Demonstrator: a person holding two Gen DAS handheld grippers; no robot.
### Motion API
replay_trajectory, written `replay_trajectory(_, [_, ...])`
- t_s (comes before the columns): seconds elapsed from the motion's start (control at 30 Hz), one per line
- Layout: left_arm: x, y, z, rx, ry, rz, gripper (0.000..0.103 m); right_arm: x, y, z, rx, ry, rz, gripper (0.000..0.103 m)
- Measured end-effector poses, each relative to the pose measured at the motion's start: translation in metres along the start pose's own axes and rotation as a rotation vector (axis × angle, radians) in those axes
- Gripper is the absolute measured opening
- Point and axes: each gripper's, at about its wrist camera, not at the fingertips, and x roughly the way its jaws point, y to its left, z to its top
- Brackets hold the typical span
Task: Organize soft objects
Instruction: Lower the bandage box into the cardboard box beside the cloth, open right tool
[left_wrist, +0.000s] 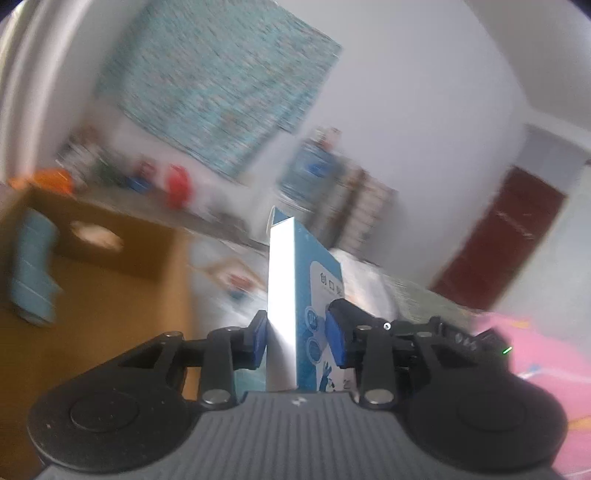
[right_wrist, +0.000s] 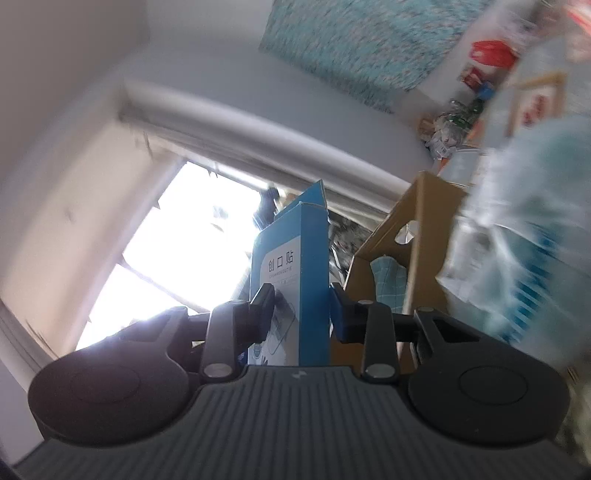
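Jaws first: the left gripper (left_wrist: 300, 341) has its blue pads against a slim blue-and-white box (left_wrist: 295, 306), though the grip looks loose. The right gripper (right_wrist: 301, 314) is clamped on the box (right_wrist: 295, 280) too. The box stands upright between both, top flap ajar, printed with Chinese characters, cardboard carton (left_wrist: 110, 240) behind it.

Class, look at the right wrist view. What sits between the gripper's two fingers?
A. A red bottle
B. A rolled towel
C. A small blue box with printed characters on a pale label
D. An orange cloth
C: between the fingers of the right gripper stands a blue box with a pale label bearing printed characters; the cardboard box is behind it, to the right.
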Motion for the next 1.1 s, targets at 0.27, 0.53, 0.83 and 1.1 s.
replay_trajectory(0.27, [0.016,0.080,0.056,-0.089,0.098,0.214,0.039,0.141,0.002,0.027,-0.021,0.230,-0.182,0.030])
replay_trajectory(0.53, [0.076,0.189,0.080,-0.331,0.308,0.308,0.037,0.258,-0.024,0.032,-0.059,0.390,-0.437,0.026])
replay_trajectory(0.83, [0.126,0.231,0.064,-0.410,0.379,0.427,0.038,0.344,-0.071,0.026,-0.119,0.472,-0.684,0.020])
replay_trajectory(1.1, [0.113,0.237,0.061,-0.424,0.363,0.451,0.043,0.344,-0.087,0.026,-0.040,0.403,-0.690,0.022])
